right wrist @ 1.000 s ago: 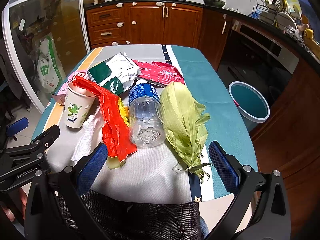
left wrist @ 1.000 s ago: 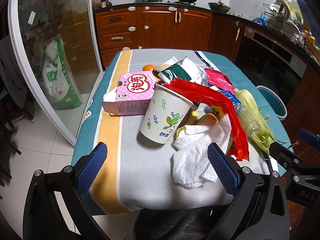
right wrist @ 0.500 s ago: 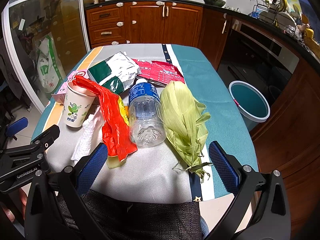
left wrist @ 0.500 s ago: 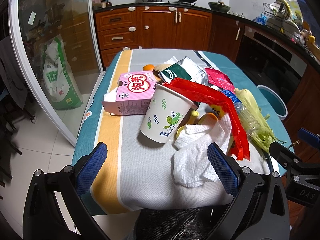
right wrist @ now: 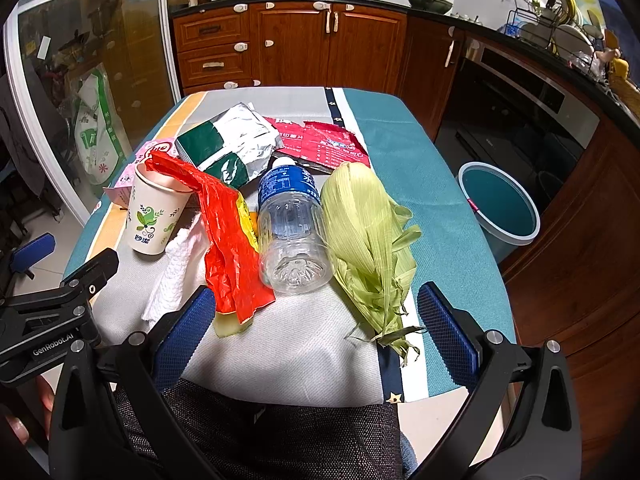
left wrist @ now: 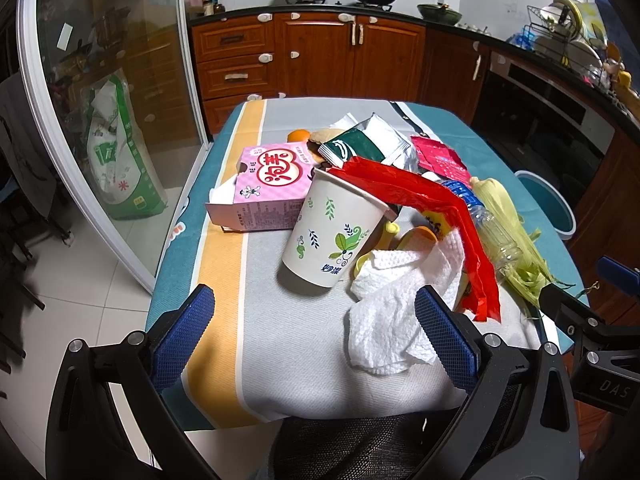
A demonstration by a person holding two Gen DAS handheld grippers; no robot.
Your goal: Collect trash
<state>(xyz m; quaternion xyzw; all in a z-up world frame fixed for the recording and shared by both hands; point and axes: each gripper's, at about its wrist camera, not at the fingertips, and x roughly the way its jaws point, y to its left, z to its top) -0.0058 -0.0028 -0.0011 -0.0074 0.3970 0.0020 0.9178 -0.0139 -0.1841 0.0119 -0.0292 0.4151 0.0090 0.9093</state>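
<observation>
The trash sits heaped on the worktop [right wrist: 404,148], the teal bin [right wrist: 498,204] on the floor to its right. My right gripper [right wrist: 314,332] and left gripper [left wrist: 314,336] both hang spread, empty. I'd take the corn husk [right wrist: 368,236] first, pinching mid-bundle so no leaves trail.
</observation>
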